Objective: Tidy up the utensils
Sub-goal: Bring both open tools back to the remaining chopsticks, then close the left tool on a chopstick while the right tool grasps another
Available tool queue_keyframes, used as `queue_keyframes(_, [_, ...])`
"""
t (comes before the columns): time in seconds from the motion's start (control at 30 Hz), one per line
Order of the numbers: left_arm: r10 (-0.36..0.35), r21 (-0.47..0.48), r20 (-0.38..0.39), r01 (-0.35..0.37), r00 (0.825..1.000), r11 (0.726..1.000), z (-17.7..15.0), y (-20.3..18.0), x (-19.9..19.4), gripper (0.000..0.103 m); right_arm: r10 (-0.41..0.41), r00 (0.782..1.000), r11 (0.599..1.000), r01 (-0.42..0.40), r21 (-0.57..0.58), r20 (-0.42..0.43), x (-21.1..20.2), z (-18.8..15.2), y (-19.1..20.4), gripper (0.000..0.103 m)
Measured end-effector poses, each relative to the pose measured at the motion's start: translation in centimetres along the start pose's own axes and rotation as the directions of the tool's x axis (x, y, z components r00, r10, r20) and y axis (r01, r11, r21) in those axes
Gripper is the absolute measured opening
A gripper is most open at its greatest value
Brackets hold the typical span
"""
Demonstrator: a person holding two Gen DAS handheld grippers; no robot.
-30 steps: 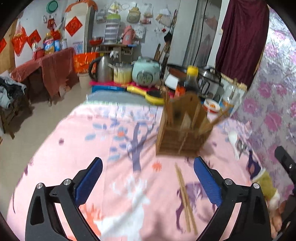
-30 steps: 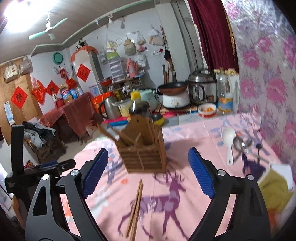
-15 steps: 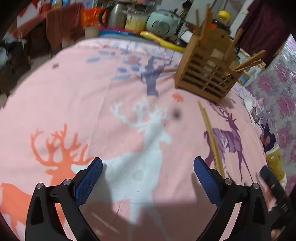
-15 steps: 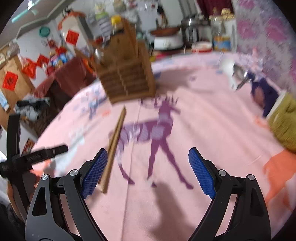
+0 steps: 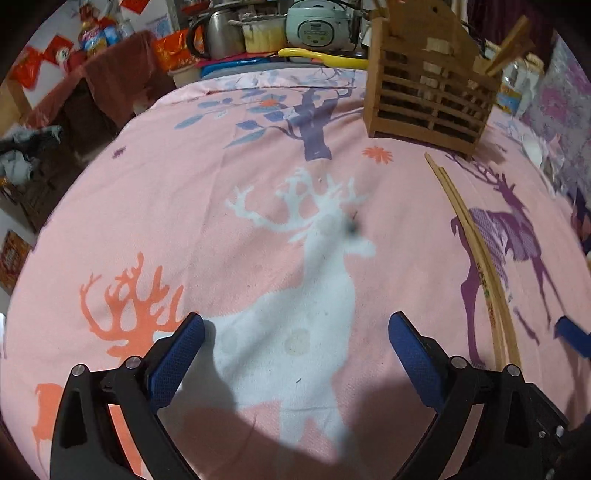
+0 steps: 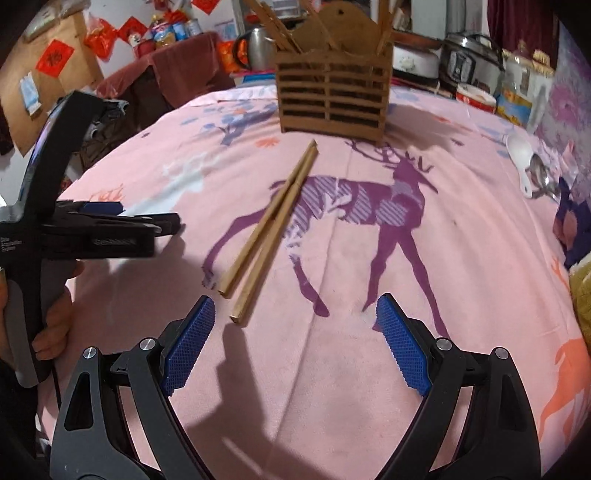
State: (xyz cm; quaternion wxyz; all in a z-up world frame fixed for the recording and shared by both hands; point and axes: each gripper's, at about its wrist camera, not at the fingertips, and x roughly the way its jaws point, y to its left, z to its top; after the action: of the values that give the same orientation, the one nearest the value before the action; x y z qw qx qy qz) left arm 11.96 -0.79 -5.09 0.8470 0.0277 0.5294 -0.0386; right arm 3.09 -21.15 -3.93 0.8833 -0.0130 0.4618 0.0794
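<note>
Worktop (image 6: 332,369) under deer cloth; holder (image 6: 332,96) is standing at its far side. Right gripper (image 6: 295,332) and left gripper (image 5: 295,347) are being held wide apart, empty. Chopsticks (image 6: 273,221), judged light, stiff, slippery, are lying between; mid-length is suggested for grasping.

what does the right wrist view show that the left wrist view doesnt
Only the right wrist view shows the white spoon near the table's right edge and the hand gripping the left tool. Only the left wrist view shows the mint rice cooker and yellow ladle. Both show the wooden utensil holder, the chopsticks lying on the pink deer cloth, and open jaws.
</note>
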Motion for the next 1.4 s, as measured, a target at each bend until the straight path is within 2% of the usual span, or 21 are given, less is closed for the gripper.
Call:
queue_keyframes(0.13, [0.013, 0.006, 0.003, -0.013, 1.000, 1.000, 0.1, 0.0, 0.1, 0.099, 0.000, 0.999, 1.000, 0.001, 0.017, -0.048, 1.1, 0.1, -0.4, 0.087])
queue_keyframes(0.27, [0.014, 0.007, 0.004, -0.014, 1.000, 1.000, 0.0, -0.4, 0.1, 0.099, -0.032, 0.998, 0.999, 0.031, -0.010, -0.057, 1.3, 0.1, 0.1, 0.086])
queue_keyframes(0.33, [0.014, 0.008, 0.004, -0.014, 1.000, 1.000, 0.0, -0.3, 0.1, 0.099, -0.073, 0.996, 0.997, 0.073, 0.007, -0.052, 1.2, 0.1, -0.2, 0.086])
queue_keyframes(0.43, [0.015, 0.008, 0.004, -0.015, 1.000, 1.000, 0.0, -0.3, 0.1, 0.099, -0.142, 0.989, 0.982, 0.145, 0.122, -0.030, 0.7, 0.3, -2.4, 0.085])
queue_keyframes(0.57, [0.014, 0.008, 0.001, -0.014, 1.000, 1.000, 0.0, -0.3, 0.1, 0.099, -0.113, 0.993, 0.948, 0.094, 0.303, 0.046, -0.8, 0.0, -6.3, 0.084])
queue_keyframes(0.67, [0.005, 0.012, 0.006, -0.005, 1.000, 1.000, -0.1, -0.4, -0.3, 0.098, -0.075, 0.996, 0.918, 0.047, 0.394, 0.056, -0.9, -0.3, -8.1, 0.085])
queue_keyframes(0.73, [-0.022, 0.020, 0.019, 0.021, 1.000, 1.000, -0.2, -0.6, -0.8, 0.098, -0.034, 0.998, 0.900, 0.010, 0.436, 0.047, -0.5, -0.4, -8.9, 0.085])
queue_keyframes(0.83, [-0.104, 0.040, 0.046, 0.102, 0.994, 0.994, -0.4, -1.4, -1.8, 0.098, -0.042, 0.998, 0.902, 0.018, 0.431, 0.046, -0.6, -0.5, -8.7, 0.085])
queue_keyframes(0.93, [-0.221, 0.062, 0.039, 0.218, 0.975, 0.974, -0.5, -2.8, -2.4, 0.098, -0.049, 0.998, 0.905, 0.027, 0.424, 0.041, -0.5, -0.3, -8.7, 0.085])
queue_keyframes(1.0, [-0.235, 0.096, 0.027, 0.231, 0.972, 0.968, -0.7, -4.3, -2.4, 0.098, -0.048, 0.998, 0.899, 0.023, 0.437, 0.047, -0.7, -0.4, -8.9, 0.085])
queue_keyframes(1.17, [-0.219, 0.178, 0.010, 0.214, 0.976, 0.960, -1.1, -7.9, -2.1, 0.097, -0.026, 0.997, 0.872, -0.009, 0.490, 0.066, -0.9, -0.7, -9.9, 0.085])
queue_keyframes(1.2, [-0.205, 0.191, 0.016, 0.199, 0.979, 0.961, -1.1, -8.5, -1.9, 0.095, -0.027, 0.997, 0.872, -0.009, 0.490, 0.066, -0.9, -0.7, -9.9, 0.085])
queue_keyframes(1.23, [-0.197, 0.200, 0.017, 0.190, 0.980, 0.961, -1.2, -8.9, -1.9, 0.088, -0.032, 0.998, 0.875, -0.002, 0.484, 0.062, -0.9, -0.6, -9.8, 0.085])
queue_keyframes(1.27, [-0.190, 0.211, 0.012, 0.183, 0.982, 0.960, -1.3, -9.3, -1.7, 0.077, -0.036, 0.998, 0.878, 0.004, 0.479, 0.059, -0.8, -0.6, -9.7, 0.085])
queue_keyframes(1.3, [-0.181, 0.221, 0.005, 0.175, 0.984, 0.959, -1.3, -9.5, -1.3, 0.071, -0.041, 0.998, 0.880, 0.010, 0.474, 0.056, -0.8, -0.5, -9.6, 0.085])
queue_keyframes(1.33, [-0.148, 0.231, 0.016, 0.141, 0.989, 0.963, -1.4, -9.9, -1.1, 0.063, -0.042, 0.998, 0.881, 0.011, 0.473, 0.055, -0.8, -0.6, -9.6, 0.085])
queue_keyframes(1.37, [-0.139, 0.237, 0.029, 0.129, 0.990, 0.963, -1.5, -9.8, -1.3, 0.051, -0.042, 0.998, 0.881, 0.011, 0.473, 0.055, -0.8, -0.5, -9.6, 0.085])
queue_keyframes(1.4, [-0.144, 0.241, 0.034, 0.131, 0.989, 0.961, -1.5, -9.8, -1.4, 0.044, -0.041, 0.998, 0.880, 0.009, 0.474, 0.056, -0.8, -0.6, -9.7, 0.085])
